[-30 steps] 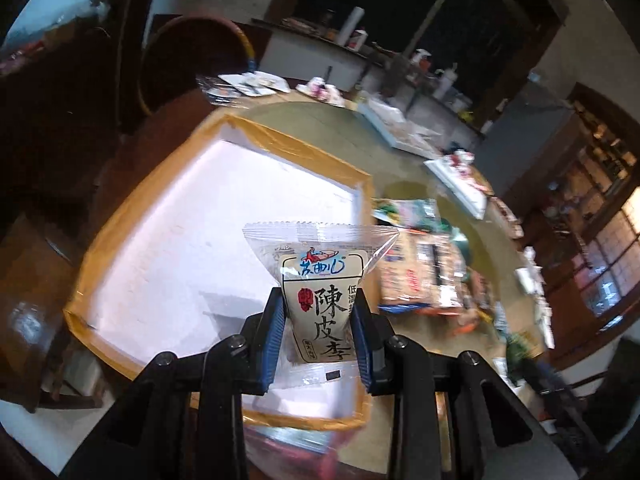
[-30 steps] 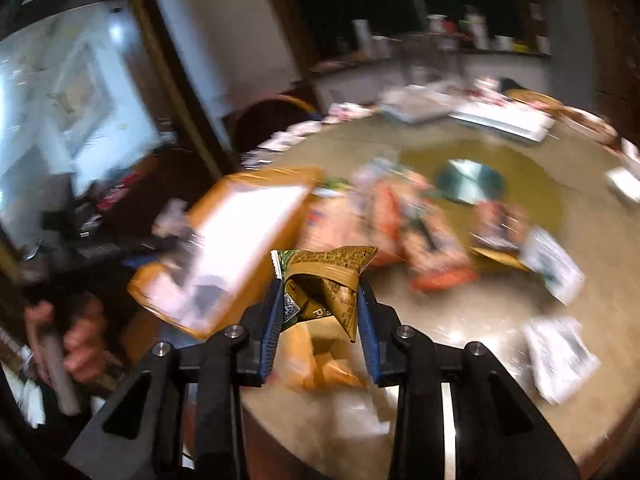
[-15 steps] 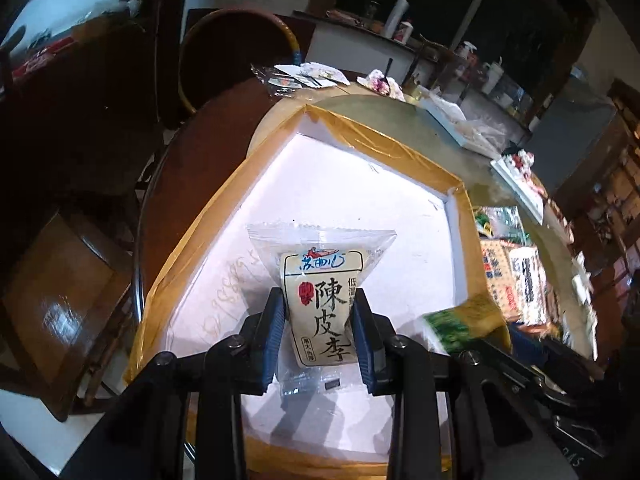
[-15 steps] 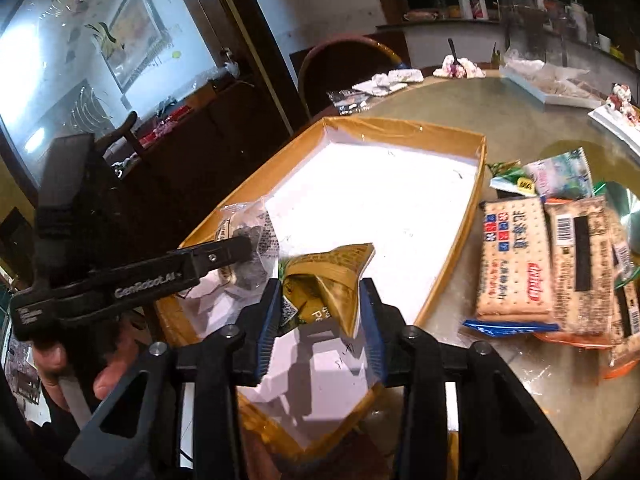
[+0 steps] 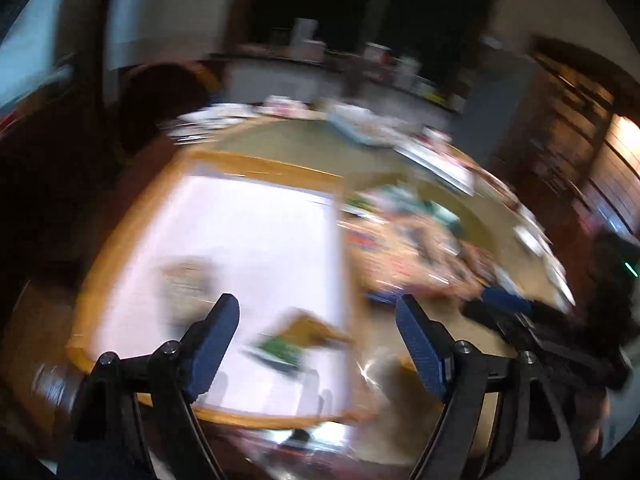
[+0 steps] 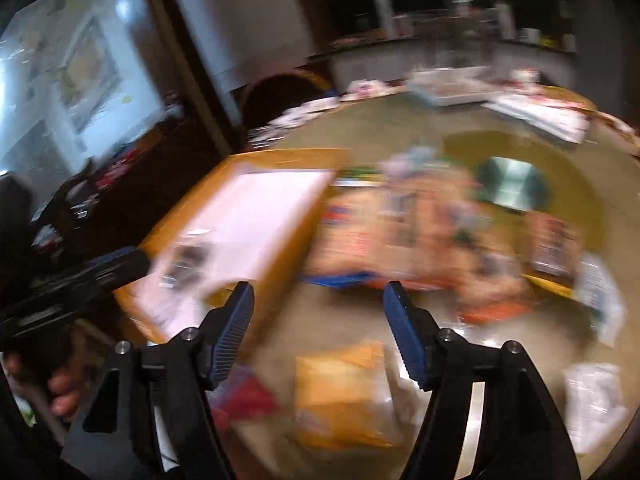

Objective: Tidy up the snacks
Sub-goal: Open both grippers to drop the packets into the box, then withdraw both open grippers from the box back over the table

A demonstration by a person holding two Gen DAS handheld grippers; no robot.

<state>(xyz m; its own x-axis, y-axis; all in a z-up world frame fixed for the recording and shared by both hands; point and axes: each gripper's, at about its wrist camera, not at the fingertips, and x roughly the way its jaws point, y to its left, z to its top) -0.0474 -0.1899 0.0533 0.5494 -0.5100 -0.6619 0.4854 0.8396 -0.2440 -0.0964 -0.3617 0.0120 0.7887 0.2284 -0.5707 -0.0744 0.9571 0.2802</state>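
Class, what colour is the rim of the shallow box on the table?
Orange-tan rim around a white floor; the left wrist view shows it best.

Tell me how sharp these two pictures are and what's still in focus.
Left wrist view: heavy motion blur smears the tray and table; only the left gripper, jaws apart, is crisp. Right wrist view: same streaking over the snack packets, glare on the tabletop, while the right gripper stays sharp.

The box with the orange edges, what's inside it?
Inside the box lie two blurry snack packets: a pale one and a green-gold one. The near corner is hidden behind the left gripper's fingers.
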